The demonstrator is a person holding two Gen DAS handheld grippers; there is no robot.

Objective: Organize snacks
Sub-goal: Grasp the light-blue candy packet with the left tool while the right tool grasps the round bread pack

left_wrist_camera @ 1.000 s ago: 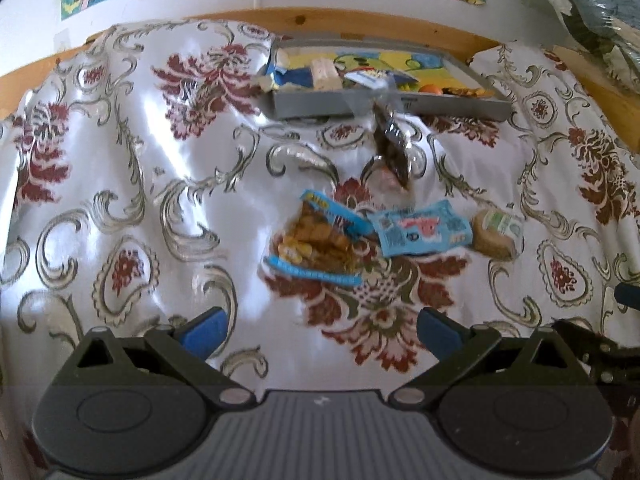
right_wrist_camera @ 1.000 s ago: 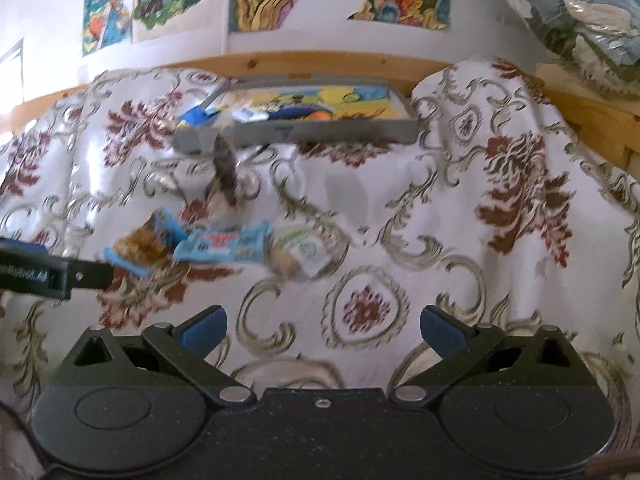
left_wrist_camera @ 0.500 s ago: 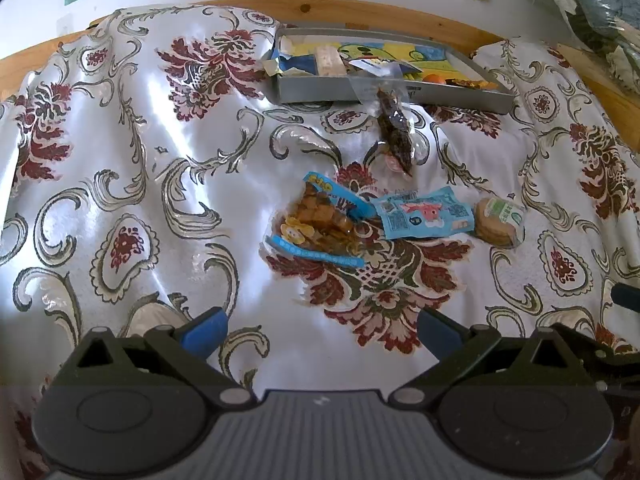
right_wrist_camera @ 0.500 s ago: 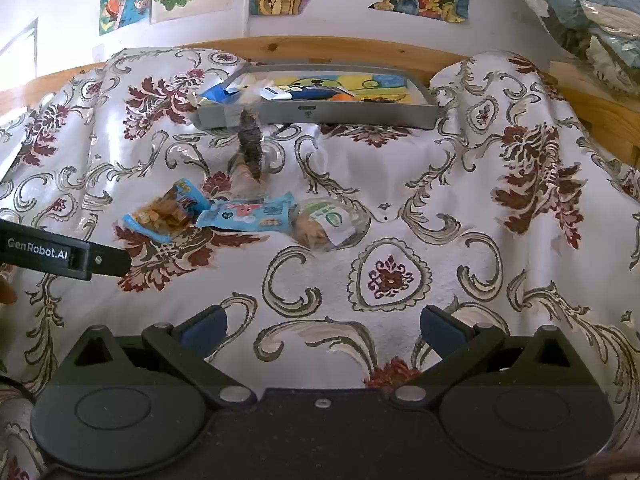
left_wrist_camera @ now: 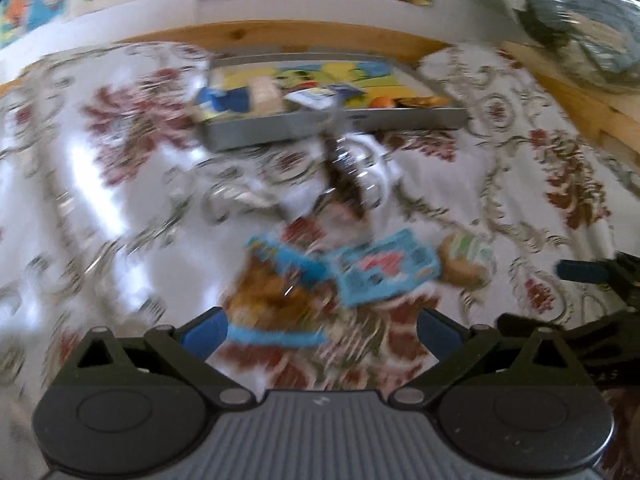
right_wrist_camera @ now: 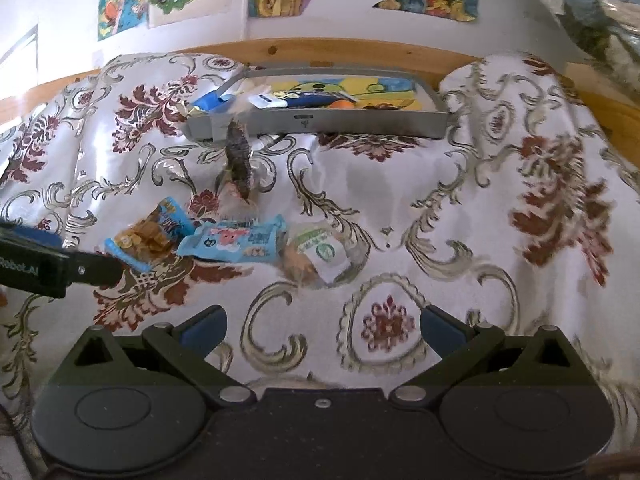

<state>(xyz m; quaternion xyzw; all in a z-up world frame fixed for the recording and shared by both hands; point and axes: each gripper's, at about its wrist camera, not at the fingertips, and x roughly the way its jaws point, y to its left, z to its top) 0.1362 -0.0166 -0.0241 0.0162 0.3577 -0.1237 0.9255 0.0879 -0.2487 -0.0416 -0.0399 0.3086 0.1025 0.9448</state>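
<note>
Left wrist view, blurred: left gripper [left_wrist_camera: 322,326] spread wide and empty, with the orange-and-blue snack bag [left_wrist_camera: 276,292] just ahead between the fingers, long axis slanting away to the left. Right wrist view: right gripper [right_wrist_camera: 322,326] also spread and empty, green-labelled cookie pack [right_wrist_camera: 316,258] ahead and slightly left, grey tray [right_wrist_camera: 320,124] far ahead; left gripper nearer to the bag.

The whole frame is motion-blurred. At the bottom, the left gripper [left_wrist_camera: 322,326] has its blue-padded jaws spread wide, nothing between them. Just above lie an orange snack bag [left_wrist_camera: 272,292] with blue edges, a light blue packet [left_wrist_camera: 386,272] touching its right side, and a round cookie pack [left_wrist_camera: 466,258] beside that. A dark snack pouch [left_wrist_camera: 344,176] (contents unreadable) lies mid-frame below the grey tray [left_wrist_camera: 332,128], on the floral cloth [left_wrist_camera: 120,200]. The other gripper [left_wrist_camera: 588,270] pokes in at right.
</note>
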